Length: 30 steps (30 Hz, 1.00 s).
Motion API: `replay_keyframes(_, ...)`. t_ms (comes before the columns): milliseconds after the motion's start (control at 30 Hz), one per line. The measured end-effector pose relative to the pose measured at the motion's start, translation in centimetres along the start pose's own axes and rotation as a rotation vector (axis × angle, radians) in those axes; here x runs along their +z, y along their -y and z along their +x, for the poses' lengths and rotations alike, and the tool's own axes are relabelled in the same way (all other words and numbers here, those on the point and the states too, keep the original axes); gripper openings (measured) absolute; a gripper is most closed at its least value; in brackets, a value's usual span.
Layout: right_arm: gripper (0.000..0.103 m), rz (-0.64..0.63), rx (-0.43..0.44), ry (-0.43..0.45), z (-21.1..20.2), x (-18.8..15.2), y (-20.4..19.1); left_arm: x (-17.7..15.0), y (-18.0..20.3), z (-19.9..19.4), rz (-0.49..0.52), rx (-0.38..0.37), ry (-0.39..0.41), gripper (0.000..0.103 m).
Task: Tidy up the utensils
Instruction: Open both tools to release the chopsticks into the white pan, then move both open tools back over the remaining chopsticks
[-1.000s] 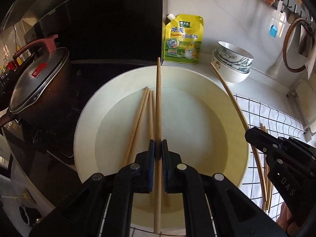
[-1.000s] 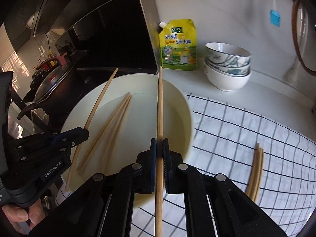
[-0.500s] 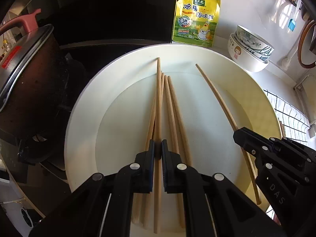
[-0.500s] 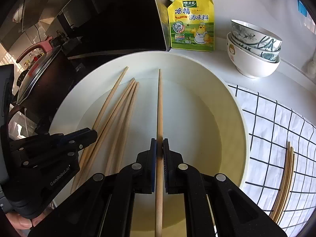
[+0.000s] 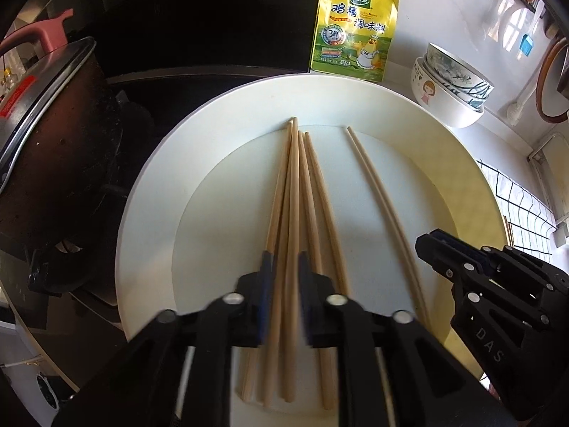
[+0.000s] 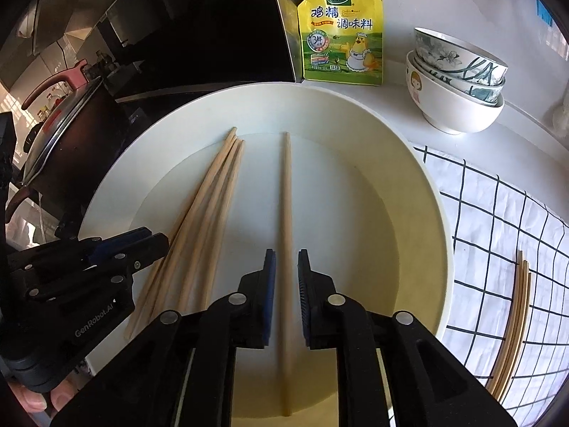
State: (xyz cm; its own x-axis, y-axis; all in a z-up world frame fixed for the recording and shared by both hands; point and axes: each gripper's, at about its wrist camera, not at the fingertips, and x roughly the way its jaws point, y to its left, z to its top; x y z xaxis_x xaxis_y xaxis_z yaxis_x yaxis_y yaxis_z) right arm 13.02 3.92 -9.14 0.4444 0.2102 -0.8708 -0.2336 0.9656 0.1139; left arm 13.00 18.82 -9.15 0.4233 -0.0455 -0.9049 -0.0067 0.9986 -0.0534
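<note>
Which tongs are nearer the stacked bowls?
Right. The right tongs sit mid-plate, the stacked bowls just beyond the rim on their side. The left tongs are over the plate's opposite half.

Domestic kitchen. A lidded cooking pot (image 5: 46, 135) with a pink handle sits on a dark stove at left. A yellow seasoning pouch (image 6: 341, 32) (printed with Chinese text and a cartoon chicken) leans against a white wall. Stacked patterned bowls (image 6: 457, 78) stand on the counter beside a checked cloth (image 6: 505, 235).
</note>
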Motion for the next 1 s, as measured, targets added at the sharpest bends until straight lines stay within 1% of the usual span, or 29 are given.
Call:
replay_keyframes(33, 0.018, -0.001, -0.002, 0.005, -0.2, 0.0, 0.0, -0.1, 0.0, -0.2, -0.003, 0.006, 0.005, 0.035)
replay_keyframes(67, 0.019, 0.0, -0.002, 0.008, -0.5, -0.1, 0.1, -0.2, -0.1, -0.5, -0.007, 0.015, 0.013, 0.048)
replay_keyframes(100, 0.019, -0.001, -0.002, 0.01, -0.8, -0.1, 0.2, -0.3, -0.1, -0.8, -0.012, 0.022, 0.023, 0.054)
replay_keyframes(133, 0.02, -0.001, -0.003, 0.013, -1.1, -0.2, 0.2, -0.4, -0.2, -1.1, -0.016, 0.026, 0.034, 0.064)
replay_keyframes(167, 0.021, -0.002, -0.003, 0.016, -1.4, -0.3, 0.3, -0.5, -0.2, -1.5, -0.022, 0.03, 0.045, 0.071)
replay_keyframes(433, 0.028, 0.002, -0.017, 0.042, -4.1, -1.6, 1.1, -1.2, -0.3, -3.8, -0.042, 0.055, 0.079, 0.078)
replay_keyframes(633, 0.032, 0.002, -0.022, 0.051, -5.7, -2.6, 1.6, -1.8, 0.5, -5.0, -0.04, 0.061, 0.092, 0.079)
replay_keyframes(1000, 0.035, 0.003, -0.02, 0.072, -8.0, -4.0, 2.8, -3.0, 2.3, -7.1, -0.029, 0.071, 0.111, 0.079)
